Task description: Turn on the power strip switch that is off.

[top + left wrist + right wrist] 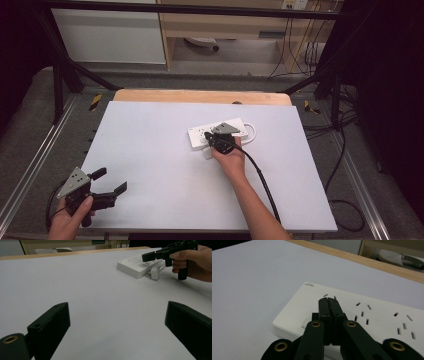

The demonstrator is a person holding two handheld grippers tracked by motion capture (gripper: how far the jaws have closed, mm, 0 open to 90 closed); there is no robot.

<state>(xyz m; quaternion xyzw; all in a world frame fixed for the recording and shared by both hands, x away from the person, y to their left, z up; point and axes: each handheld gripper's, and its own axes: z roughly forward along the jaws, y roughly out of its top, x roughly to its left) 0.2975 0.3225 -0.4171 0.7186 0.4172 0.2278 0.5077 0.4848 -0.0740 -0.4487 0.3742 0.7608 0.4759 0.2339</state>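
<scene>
Hovering over white power strip [362, 315], clenched right hand-held gripper [328, 302]; left hand-held gripper [111, 181] released.

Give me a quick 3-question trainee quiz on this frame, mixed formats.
1. True or false: the left gripper has its fingers spread apart.
2. The right gripper is over which object? A) mouse B) white power strip C) cup
3. Fill in: the right gripper's fingers are ____, with nothing between them.

Key:
1. True. It is at the near left of the white table, away from the strip.
2. B
3. closed
</scene>
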